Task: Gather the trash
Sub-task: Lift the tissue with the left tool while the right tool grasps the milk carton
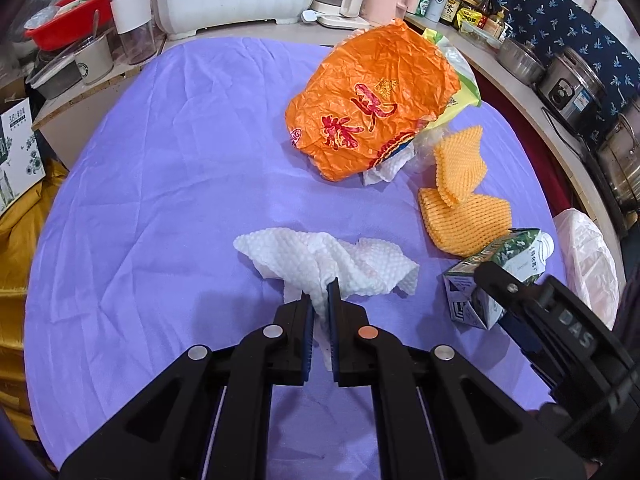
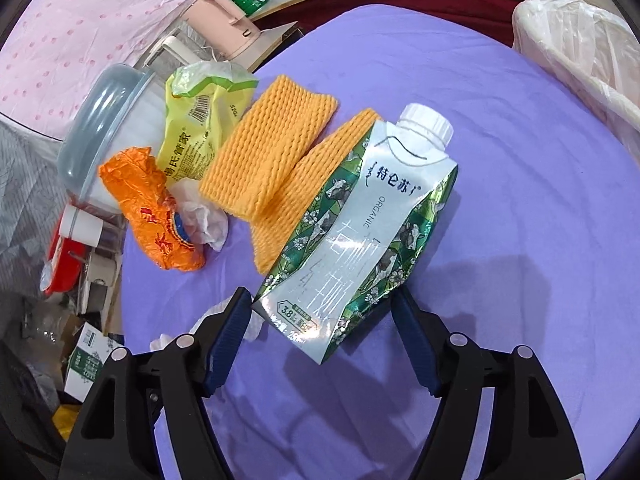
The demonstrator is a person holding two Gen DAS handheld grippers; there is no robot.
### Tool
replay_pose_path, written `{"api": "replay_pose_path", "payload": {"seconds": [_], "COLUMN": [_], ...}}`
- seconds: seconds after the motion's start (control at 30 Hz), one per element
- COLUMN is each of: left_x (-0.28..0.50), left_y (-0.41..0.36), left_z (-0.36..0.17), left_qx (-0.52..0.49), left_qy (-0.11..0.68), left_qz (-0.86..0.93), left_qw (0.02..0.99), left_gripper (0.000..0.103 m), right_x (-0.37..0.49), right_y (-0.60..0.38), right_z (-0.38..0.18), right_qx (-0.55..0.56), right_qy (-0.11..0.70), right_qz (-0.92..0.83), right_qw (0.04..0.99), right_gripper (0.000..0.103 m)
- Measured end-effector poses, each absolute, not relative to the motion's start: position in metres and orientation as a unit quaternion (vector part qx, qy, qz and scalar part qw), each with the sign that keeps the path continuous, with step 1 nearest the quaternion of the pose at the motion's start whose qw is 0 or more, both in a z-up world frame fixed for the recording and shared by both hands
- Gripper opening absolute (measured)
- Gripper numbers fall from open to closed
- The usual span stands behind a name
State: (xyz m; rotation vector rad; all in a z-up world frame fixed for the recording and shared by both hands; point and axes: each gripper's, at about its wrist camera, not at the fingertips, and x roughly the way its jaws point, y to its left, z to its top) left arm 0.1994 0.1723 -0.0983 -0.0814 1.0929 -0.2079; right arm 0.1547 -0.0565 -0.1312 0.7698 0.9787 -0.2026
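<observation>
Right now the white paper towel point(image 1: 326, 268) is pinched between the clenched pads of the left gripper point(image 1: 321, 292), its crumpled bulk spilling ahead of the tips onto the purple cloth point(image 1: 168, 184). Ahead and to the right of that gripper lie an orange wrapper point(image 1: 372, 108) and 2 yellow foam nets point(image 1: 460, 196). The milk carton point(image 2: 360, 232) sits between the spread jaws of the right gripper point(image 2: 322, 308), cap pointing away; the pads flank its base, and whether they press it I cannot tell. Beyond the carton, to the right, stands a bin lined with a white bag point(image 2: 576, 44).
</observation>
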Motion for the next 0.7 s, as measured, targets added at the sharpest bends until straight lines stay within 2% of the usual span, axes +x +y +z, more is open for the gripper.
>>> {"api": "replay_pose_path", "payload": {"seconds": [0.23, 0.43, 0.7], "left_x": [0.199, 0.198, 0.182], "left_y": [0.174, 0.175, 0.161], "left_z": [-0.102, -0.103, -0.096], "left_qx": [-0.040, -0.041, -0.029], "left_qy": [0.522, 0.523, 0.519], "left_qz": [-0.099, -0.096, -0.113], "left_qw": [0.846, 0.846, 0.847], "left_gripper": [0.006, 0.006, 0.006], "right_x": [0.169, 0.170, 0.133], "right_y": [-0.047, -0.047, -0.068], "right_z": [-0.137, -0.141, -0.126], "right_qx": [0.347, 0.323, 0.282], "right_qy": [0.468, 0.475, 0.479], "right_qz": [-0.118, -0.121, -0.107], "right_qw": [0.804, 0.810, 0.825], "right_gripper": [0.073, 0.059, 0.056]}}
